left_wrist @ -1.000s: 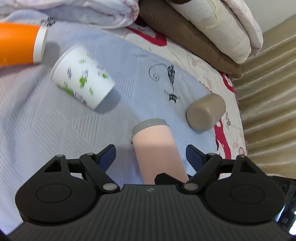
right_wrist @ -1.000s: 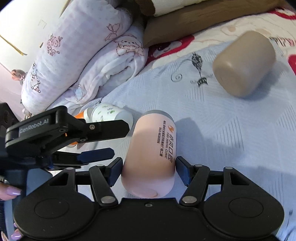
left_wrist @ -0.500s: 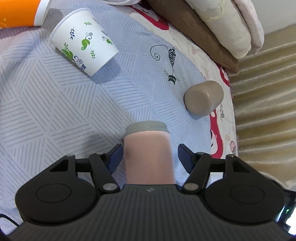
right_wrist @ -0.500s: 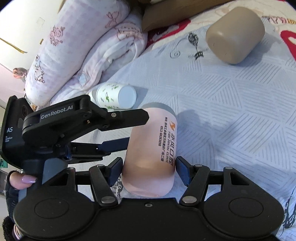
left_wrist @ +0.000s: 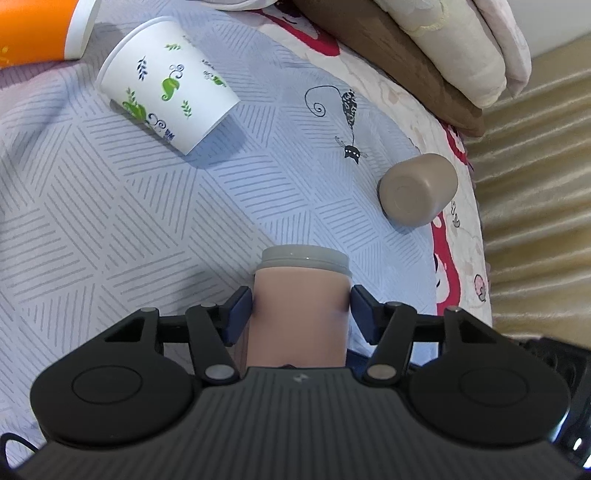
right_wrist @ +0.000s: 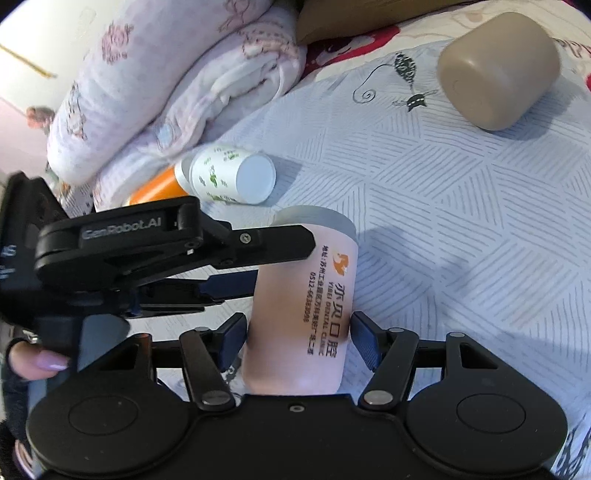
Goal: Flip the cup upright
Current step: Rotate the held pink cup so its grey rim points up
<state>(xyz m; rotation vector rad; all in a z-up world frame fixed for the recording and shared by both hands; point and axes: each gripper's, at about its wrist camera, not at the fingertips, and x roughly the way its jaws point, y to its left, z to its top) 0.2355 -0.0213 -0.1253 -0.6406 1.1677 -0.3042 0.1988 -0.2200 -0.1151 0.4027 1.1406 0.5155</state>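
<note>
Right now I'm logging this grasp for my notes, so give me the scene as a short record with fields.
target: pink cup, grey rim away from the cameras
left tongs: pads at both sides of the cup
right tongs: pads at both sides of the cup
paper cup: on its side
tan cup: on its side
orange cup: on its side
surface: bedspread

left claw: pads pressed inward | right claw: pads pressed inward
</note>
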